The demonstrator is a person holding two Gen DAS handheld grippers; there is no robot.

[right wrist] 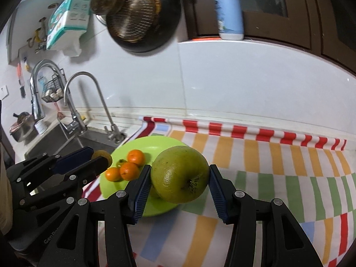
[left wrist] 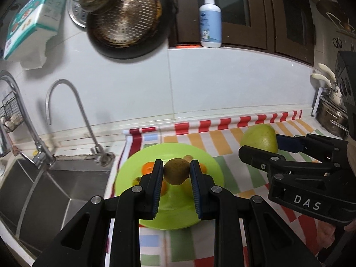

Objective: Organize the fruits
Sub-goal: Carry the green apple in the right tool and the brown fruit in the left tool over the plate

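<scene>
My left gripper (left wrist: 176, 169) is shut on a small brown kiwi (left wrist: 175, 171), held above a lime-green plate (left wrist: 207, 209). Several small oranges (right wrist: 131, 166) lie on that plate (right wrist: 155, 207). My right gripper (right wrist: 179, 174) is shut on a large green apple (right wrist: 181, 173), which hangs over the plate's right edge. In the left wrist view the right gripper (left wrist: 259, 143) with the apple (left wrist: 260, 138) is off to the right. In the right wrist view the left gripper (right wrist: 98, 156) with the kiwi (right wrist: 103, 155) is at the left.
A striped, checked cloth (right wrist: 278, 166) covers the counter. A steel sink (left wrist: 44, 189) with two taps (left wrist: 66, 102) lies to the left. A dark pan with a strainer (left wrist: 126, 24), a tissue pack (left wrist: 33, 15) and a pump bottle (left wrist: 210, 20) hang or stand on the wall behind.
</scene>
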